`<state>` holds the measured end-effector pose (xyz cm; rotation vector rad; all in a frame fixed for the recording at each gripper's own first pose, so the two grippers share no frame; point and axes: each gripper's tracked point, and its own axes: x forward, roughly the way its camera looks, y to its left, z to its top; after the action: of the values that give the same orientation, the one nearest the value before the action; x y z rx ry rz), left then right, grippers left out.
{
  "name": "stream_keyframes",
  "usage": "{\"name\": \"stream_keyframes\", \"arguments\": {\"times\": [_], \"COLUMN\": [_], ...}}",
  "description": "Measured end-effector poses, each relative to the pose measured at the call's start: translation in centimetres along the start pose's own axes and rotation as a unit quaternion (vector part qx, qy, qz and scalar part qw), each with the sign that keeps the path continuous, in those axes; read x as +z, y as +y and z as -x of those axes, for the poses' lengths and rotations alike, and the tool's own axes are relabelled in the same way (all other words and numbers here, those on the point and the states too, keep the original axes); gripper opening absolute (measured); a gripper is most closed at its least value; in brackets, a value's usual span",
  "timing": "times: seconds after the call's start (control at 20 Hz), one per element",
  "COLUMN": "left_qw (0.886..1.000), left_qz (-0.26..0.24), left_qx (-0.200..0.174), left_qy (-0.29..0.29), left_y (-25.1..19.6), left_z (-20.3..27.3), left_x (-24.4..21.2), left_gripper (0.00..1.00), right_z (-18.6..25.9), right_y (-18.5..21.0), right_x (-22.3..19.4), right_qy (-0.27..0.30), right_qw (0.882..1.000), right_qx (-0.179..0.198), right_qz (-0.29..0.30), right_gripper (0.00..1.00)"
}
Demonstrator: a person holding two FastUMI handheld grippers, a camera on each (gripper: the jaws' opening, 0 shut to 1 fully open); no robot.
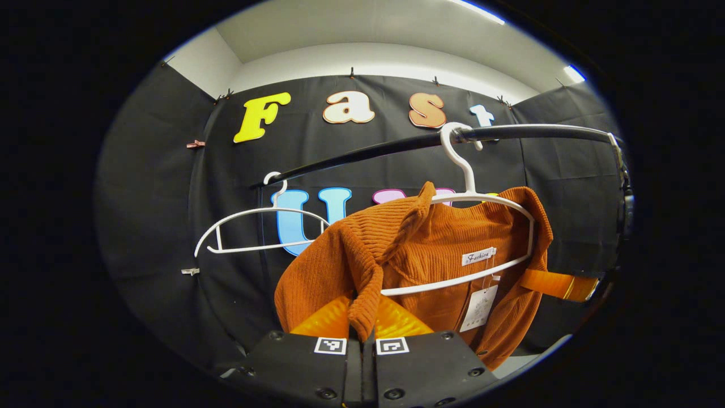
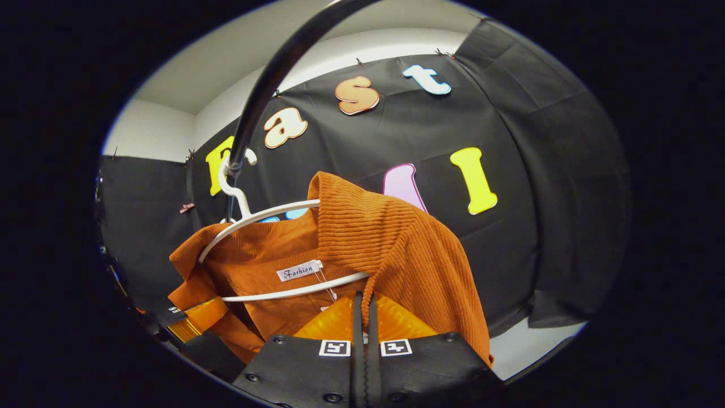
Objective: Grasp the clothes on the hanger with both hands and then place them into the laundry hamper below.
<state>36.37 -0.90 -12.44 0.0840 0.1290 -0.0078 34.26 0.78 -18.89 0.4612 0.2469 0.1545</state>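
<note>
An orange ribbed garment (image 1: 436, 249) hangs on a white hanger (image 1: 487, 198) hooked over a black rail (image 1: 396, 148). In the left gripper view my left gripper (image 1: 361, 320) is shut on the garment's front edge, a fold of cloth pinched between its fingers. In the right gripper view the same garment (image 2: 391, 243) hangs on its hanger (image 2: 255, 218), and my right gripper (image 2: 365, 314) is shut on the opposite front edge. The left gripper (image 2: 192, 323) also appears at the lower left of the right gripper view, and the right gripper (image 1: 561, 285) at the right of the left gripper view.
An empty white hanger (image 1: 255, 226) hangs further along the rail to the left in the left gripper view. The rail's upright (image 1: 623, 175) stands at the right edge. A strip of pale floor (image 2: 538, 345) shows low on the right in the right gripper view.
</note>
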Motion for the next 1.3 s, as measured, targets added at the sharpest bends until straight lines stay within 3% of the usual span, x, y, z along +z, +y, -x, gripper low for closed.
{"name": "stream_keyframes", "arguments": {"times": [0.6,1.15,1.3], "left_qw": [0.999,0.998,0.999], "left_qz": [0.01,0.007,0.007], "left_qx": [-0.021,-0.047,-0.042], "left_qy": [0.032,0.041,0.035], "left_y": [0.0,0.8,1.8], "left_z": [0.1,-1.0,-1.6], "left_x": [-0.2,2.8,4.3], "left_gripper": [0.05,0.05,0.02], "right_z": [-1.6,-4.5,-5.6], "right_y": [-3.7,-6.9,-8.5], "right_x": [2.3,12.6,14.4], "right_qy": [0.039,-0.05,-0.077], "right_qw": [0.997,0.996,0.995], "right_qx": [0.013,-0.023,-0.05], "right_qz": [-0.06,-0.069,-0.051], "right_gripper": [0.05,0.05,0.04]}}
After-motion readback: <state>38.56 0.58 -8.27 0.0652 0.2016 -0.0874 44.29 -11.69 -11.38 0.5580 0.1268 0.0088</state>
